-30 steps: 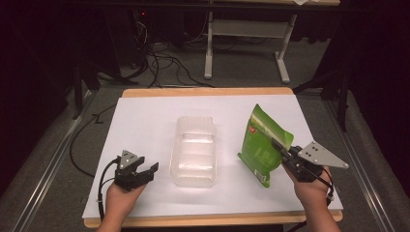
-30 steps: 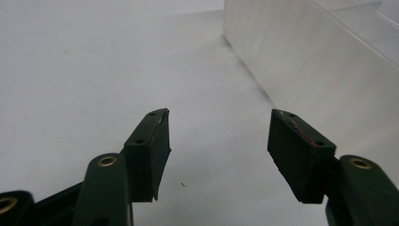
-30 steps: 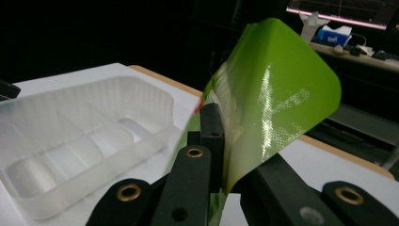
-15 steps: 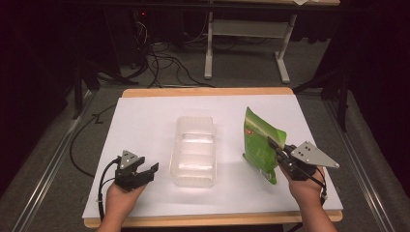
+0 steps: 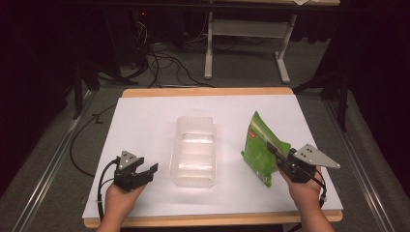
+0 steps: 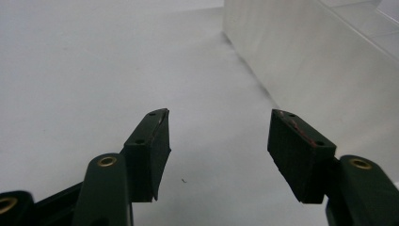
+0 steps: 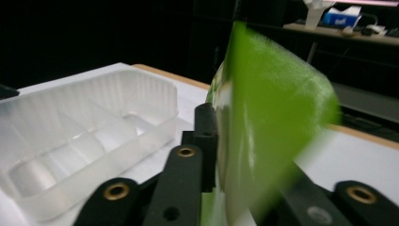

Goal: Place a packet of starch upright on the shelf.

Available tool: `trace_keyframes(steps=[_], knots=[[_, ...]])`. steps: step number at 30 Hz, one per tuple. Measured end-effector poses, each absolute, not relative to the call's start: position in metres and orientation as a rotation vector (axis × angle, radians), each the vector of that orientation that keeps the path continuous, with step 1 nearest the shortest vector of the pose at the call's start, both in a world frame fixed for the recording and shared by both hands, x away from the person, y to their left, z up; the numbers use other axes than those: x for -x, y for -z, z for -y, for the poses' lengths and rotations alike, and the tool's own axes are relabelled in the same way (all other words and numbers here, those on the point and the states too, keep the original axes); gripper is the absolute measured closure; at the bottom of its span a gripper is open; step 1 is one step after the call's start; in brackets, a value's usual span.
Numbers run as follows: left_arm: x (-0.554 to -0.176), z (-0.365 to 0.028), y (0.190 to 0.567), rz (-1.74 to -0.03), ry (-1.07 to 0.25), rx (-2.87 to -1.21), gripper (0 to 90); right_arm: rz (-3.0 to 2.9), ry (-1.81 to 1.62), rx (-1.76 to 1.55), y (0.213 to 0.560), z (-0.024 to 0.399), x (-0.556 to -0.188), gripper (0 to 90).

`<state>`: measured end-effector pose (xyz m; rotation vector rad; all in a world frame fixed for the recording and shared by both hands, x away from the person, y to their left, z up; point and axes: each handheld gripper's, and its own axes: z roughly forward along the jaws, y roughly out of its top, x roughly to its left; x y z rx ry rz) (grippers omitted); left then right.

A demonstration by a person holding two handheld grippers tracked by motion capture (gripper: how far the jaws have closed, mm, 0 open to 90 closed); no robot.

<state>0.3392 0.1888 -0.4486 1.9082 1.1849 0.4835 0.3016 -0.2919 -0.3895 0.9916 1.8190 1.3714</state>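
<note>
Where green pouch [image 7: 268, 127] blurs, right tongs [image 7: 221, 141] half hidden.

Green pouch comes lower and leans to the tray

The right gripper [image 5: 276, 155] has brought the green pouch [image 5: 260, 145] down toward the table, and it now tilts more toward the clear tray [image 5: 193, 151]. Its jaws have just been opening a little, with the pouch between them.
</note>
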Motion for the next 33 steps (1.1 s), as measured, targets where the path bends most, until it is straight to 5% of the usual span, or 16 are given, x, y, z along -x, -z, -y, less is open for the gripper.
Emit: trace_keyframes(steps=[9, 17, 33], knots=[[-0.339, -0.188, 0.449, -1.176, -0.482, -1.915, 39.7, -1.904, -1.358, -1.041, 0.403, 0.290, -0.304, 77.1], [-0.338, -0.188, 0.448, -1.176, -0.483, -1.908, 39.7, -1.930, -1.319, -1.111, 0.406, 0.293, -0.312, 87.2], [-0.339, -0.191, 0.448, -1.174, -0.486, -1.904, 39.8, -1.993, -1.359, -0.965, 0.379, 0.280, -0.314, 90.0]])
